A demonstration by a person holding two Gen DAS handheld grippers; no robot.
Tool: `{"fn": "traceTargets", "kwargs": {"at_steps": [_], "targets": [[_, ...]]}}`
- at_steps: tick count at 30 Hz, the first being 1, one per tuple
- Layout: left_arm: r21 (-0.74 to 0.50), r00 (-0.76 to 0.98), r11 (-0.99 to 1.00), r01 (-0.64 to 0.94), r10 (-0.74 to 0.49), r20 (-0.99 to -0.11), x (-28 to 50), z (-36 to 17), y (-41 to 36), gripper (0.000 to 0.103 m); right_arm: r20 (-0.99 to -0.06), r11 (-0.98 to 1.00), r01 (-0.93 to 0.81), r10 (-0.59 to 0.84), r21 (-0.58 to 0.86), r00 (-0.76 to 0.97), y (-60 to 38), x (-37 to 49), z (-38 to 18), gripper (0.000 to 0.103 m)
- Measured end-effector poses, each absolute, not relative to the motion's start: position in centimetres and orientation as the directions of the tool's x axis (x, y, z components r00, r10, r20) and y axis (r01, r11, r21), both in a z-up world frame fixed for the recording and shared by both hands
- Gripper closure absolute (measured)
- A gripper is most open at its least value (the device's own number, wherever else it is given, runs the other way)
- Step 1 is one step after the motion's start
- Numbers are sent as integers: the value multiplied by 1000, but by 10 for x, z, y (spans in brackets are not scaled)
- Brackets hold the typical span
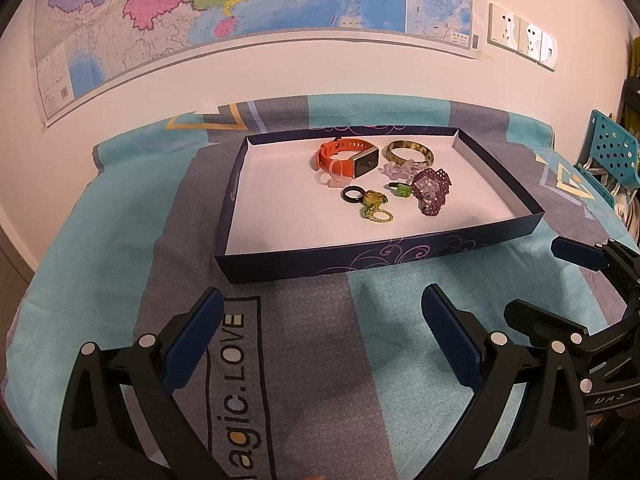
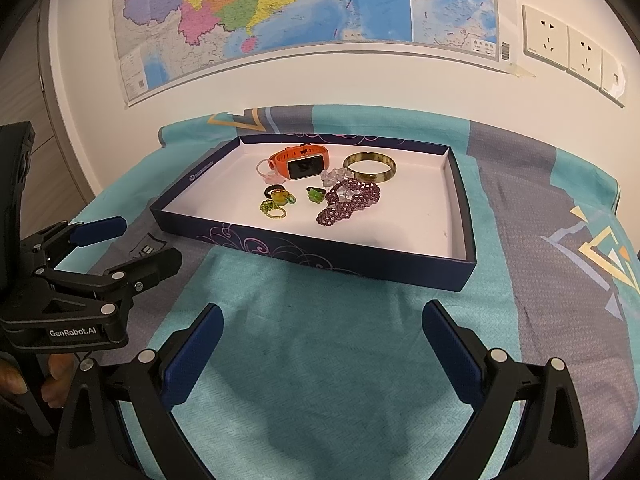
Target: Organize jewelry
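Both claws, left claw (image 1: pixel 322 334) and right claw (image 2: pixel 322 346), gape empty before the tray (image 2: pixel 466 236); the limp, slippery purple bead bracelet (image 2: pixel 348 200) probably wants pinching mid-strand.

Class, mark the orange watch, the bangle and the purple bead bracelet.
orange watch (image 1: pixel 366 162): left wrist view, on its screen.
bangle (image 2: pixel 370 176): right wrist view, on its near rim.
purple bead bracelet (image 2: pixel 334 214): right wrist view, on its near beads.

Left gripper (image 1: pixel 322 332) open wide, nothing between fingers, held low and level. Right gripper (image 2: pixel 322 332) likewise spread, empty, level. Both side by side, close together. Fingertips of a hand (image 2: pixel 54 386) visible beneath left gripper body.
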State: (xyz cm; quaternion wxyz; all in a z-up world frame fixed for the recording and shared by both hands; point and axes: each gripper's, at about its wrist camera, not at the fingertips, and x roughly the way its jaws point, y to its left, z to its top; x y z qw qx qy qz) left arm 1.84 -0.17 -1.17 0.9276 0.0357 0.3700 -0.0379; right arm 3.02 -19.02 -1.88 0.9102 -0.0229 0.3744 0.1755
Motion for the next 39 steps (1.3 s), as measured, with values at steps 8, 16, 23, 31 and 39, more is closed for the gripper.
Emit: {"fn": "traceTargets", "kwargs": {"at_steps": [8,16,23,31,39], "targets": [[36,722,994,99,-47,-690,19,-12,-2,6,-690,938,-335,302,91,657,-190,30,-20,7],[35,720,994,102,-50,-692,19,-14,-3,6,-691,938,-335,302,91,657,-191,30,-20,7],[28,725,993,112,-63,-686,18,-13,-3,6,-690,938,-335,303,93,658,-191,30,-19,7],[25,737,993,118,-70,-672,16,-11,-4,6,-690,938,-333,302,93,658,-191,30,-19,7],[-4,701,994,112,-82,-708,21,-17,7,6,-724,943,-333,248,27,644,-219,35,-17,7]]}}
